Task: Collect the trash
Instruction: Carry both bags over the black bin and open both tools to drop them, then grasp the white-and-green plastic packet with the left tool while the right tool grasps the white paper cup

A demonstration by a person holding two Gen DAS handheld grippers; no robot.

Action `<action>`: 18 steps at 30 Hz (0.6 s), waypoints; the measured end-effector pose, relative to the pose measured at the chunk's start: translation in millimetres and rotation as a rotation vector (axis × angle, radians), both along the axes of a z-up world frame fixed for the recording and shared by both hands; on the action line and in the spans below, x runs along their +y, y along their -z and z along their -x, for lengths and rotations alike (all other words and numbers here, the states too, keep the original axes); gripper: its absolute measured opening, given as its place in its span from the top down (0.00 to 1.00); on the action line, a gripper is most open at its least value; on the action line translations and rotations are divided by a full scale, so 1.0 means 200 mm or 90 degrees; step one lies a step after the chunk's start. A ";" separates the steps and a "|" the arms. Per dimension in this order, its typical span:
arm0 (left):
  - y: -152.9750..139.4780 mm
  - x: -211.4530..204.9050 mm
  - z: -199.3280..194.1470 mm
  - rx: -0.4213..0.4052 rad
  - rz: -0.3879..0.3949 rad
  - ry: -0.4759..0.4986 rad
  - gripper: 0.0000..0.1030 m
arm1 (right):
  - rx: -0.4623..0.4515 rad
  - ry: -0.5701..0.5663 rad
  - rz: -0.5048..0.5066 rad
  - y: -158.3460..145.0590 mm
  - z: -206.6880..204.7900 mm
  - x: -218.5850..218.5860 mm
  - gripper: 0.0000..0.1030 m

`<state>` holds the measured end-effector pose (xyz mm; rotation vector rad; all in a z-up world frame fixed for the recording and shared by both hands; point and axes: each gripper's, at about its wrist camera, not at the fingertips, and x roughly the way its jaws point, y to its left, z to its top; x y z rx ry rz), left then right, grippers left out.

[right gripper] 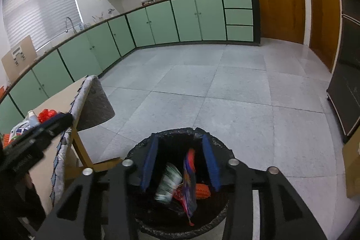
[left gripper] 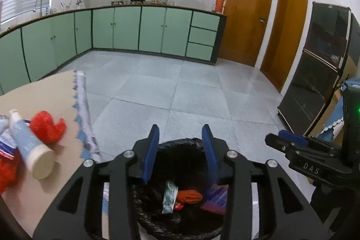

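Note:
A bin lined with a black bag [left gripper: 180, 228] [right gripper: 225, 149] stands on the floor below both grippers. In it lie a green-white wrapper [left gripper: 169, 197] [right gripper: 168, 181], an orange piece [left gripper: 190, 196] [right gripper: 202, 191] and a purple wrapper [left gripper: 216, 197]. My left gripper [left gripper: 180, 129] hangs open over the bin with nothing between its fingers. My right gripper [right gripper: 180, 138] is open too. The purple-red wrapper [right gripper: 189, 181] is blurred between and below its pads, free of them. On the table [left gripper: 45, 87] lie a blue-white tube [left gripper: 29, 143] and red mesh [left gripper: 48, 126].
A patterned cloth [left gripper: 83, 109] hangs over the table's edge beside the bin. Green cabinets [left gripper: 126, 28] line the far walls, wooden doors [left gripper: 245, 15] stand at the right, and a dark cabinet [left gripper: 315, 73] is nearer. A cardboard box [right gripper: 353, 168] sits right of the bin.

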<state>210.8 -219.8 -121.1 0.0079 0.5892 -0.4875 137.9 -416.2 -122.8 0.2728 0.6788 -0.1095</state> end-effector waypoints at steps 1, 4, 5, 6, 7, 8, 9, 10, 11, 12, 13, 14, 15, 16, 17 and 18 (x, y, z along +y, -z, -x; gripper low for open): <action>-0.01 0.03 0.01 -0.005 0.000 -0.006 0.58 | -0.003 0.005 0.005 -0.01 0.01 0.00 0.38; -0.07 0.14 0.05 -0.025 -0.002 -0.029 0.51 | -0.037 0.016 0.032 -0.09 0.05 0.08 0.14; -0.09 0.19 0.07 -0.033 -0.003 -0.040 0.49 | -0.046 0.017 0.039 -0.11 0.06 0.10 0.11; -0.11 0.23 0.08 -0.038 -0.004 -0.048 0.47 | -0.063 0.012 0.049 -0.15 0.07 0.15 0.09; -0.12 0.28 0.10 -0.045 -0.004 -0.059 0.46 | -0.072 0.005 0.052 -0.18 0.07 0.17 0.08; -0.14 0.31 0.12 -0.049 -0.005 -0.066 0.45 | -0.081 -0.004 0.055 -0.20 0.07 0.21 0.08; -0.15 0.37 0.14 -0.054 -0.008 -0.080 0.45 | -0.095 -0.013 0.057 -0.23 0.07 0.26 0.07; -0.16 0.43 0.16 -0.056 -0.010 -0.093 0.45 | -0.104 -0.018 0.056 -0.25 0.06 0.30 0.06; -0.17 0.47 0.17 -0.058 -0.012 -0.103 0.44 | -0.113 -0.025 0.054 -0.27 0.06 0.34 0.06; -0.18 0.54 0.19 -0.062 -0.018 -0.121 0.44 | -0.119 -0.031 0.051 -0.28 0.05 0.37 0.06; -0.19 0.60 0.20 -0.065 -0.023 -0.137 0.43 | -0.128 -0.040 0.049 -0.30 0.04 0.42 0.06; -0.20 0.64 0.20 -0.067 -0.027 -0.147 0.42 | -0.134 -0.048 0.049 -0.31 0.04 0.46 0.06; -0.20 0.71 0.21 -0.069 -0.034 -0.164 0.42 | -0.142 -0.058 0.053 -0.32 0.03 0.51 0.06; -0.20 0.77 0.22 -0.070 -0.043 -0.182 0.42 | -0.147 -0.065 0.058 -0.32 0.02 0.56 0.06; -0.20 0.81 0.22 -0.071 -0.048 -0.192 0.42 | -0.152 -0.071 0.063 -0.33 0.01 0.60 0.06; -0.20 0.87 0.23 -0.072 -0.055 -0.208 0.42 | -0.156 -0.078 0.064 -0.33 0.00 0.64 0.06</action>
